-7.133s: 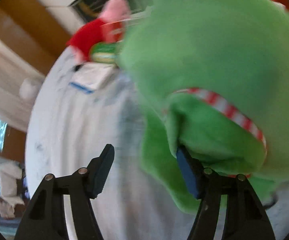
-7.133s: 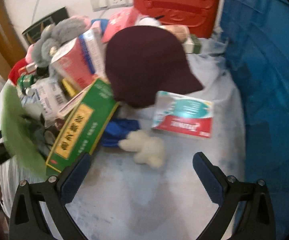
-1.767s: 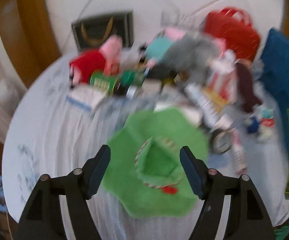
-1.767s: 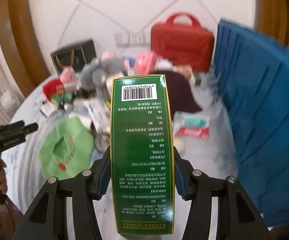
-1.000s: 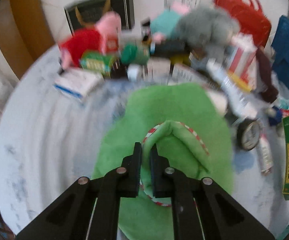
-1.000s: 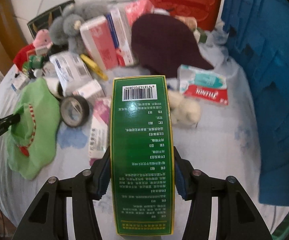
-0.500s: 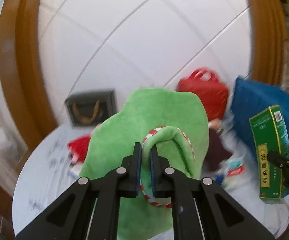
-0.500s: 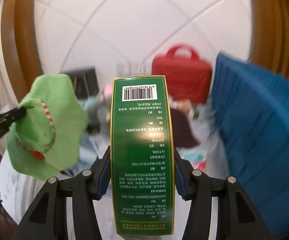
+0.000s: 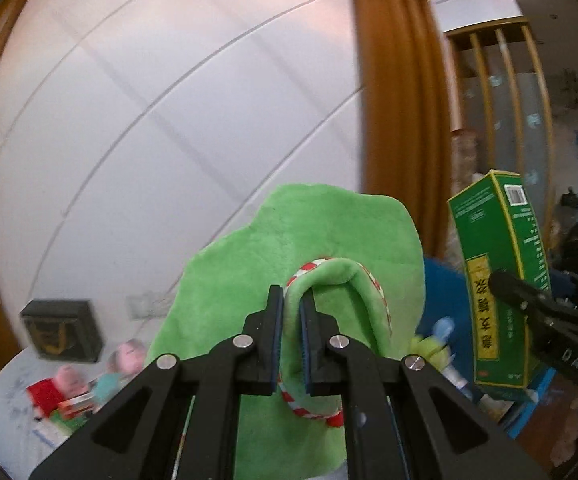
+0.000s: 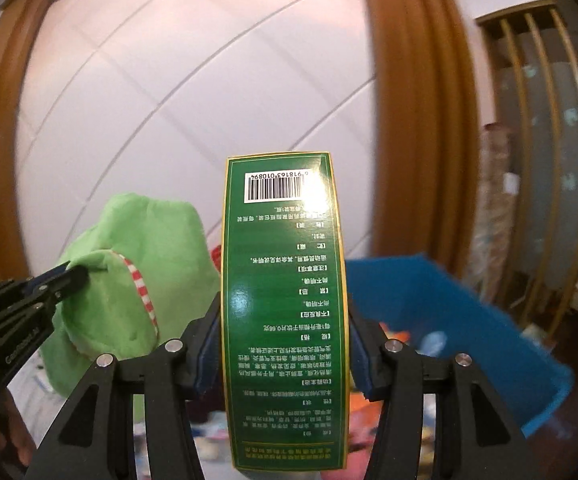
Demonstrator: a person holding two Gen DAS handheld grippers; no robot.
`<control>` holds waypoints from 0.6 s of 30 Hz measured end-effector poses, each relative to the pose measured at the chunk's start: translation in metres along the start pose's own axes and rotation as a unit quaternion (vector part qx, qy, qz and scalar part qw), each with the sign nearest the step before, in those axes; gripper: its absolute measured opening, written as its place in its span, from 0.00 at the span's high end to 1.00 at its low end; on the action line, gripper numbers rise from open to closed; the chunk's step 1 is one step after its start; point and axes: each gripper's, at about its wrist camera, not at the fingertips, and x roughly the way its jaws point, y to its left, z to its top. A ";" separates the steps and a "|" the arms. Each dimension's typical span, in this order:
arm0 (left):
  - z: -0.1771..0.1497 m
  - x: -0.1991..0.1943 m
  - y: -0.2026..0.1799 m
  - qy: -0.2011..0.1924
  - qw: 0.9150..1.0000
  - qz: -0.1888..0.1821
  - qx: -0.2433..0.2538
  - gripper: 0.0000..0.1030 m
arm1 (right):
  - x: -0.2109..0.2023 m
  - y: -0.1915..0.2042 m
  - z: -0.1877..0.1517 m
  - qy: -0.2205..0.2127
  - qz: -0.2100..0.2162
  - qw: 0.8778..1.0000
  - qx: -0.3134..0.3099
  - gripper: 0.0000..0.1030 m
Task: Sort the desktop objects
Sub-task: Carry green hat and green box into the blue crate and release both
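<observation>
Lift complete: both grippers have risen off the cluttered table, left gripper (image 9: pixel 291 334) pinching the green plush hat (image 9: pixel 301 248), right gripper (image 10: pixel 283 344) clamping the green medicine box (image 10: pixel 283 312), blue bin (image 10: pixel 441 312) at lower right likely next.

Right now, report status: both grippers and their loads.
Left gripper shut on green plush hat, lifted. Right gripper shut on green box, upright. Blue bin ahead, nothing in the way.

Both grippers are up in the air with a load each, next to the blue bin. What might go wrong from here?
The left gripper pinches only a thin fold of the floppy green plush hat; it might slip free. The right gripper clamps the tall green box near its lower end, so it may pivot. Hat and box hang close together beside the blue bin and might collide.
</observation>
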 end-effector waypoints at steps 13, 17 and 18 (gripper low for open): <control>-0.012 0.080 -0.206 0.094 0.996 -0.010 0.002 0.92 | 0.044 -0.205 -0.029 0.067 0.000 0.998 -0.006 0.49; -0.037 0.101 -0.236 0.140 0.990 0.003 0.012 0.92 | 0.058 -0.231 -0.051 0.088 0.007 0.996 -0.004 0.49; -0.042 0.103 -0.242 0.148 0.989 0.006 0.013 0.92 | 0.061 -0.235 -0.055 0.091 0.007 0.996 -0.004 0.49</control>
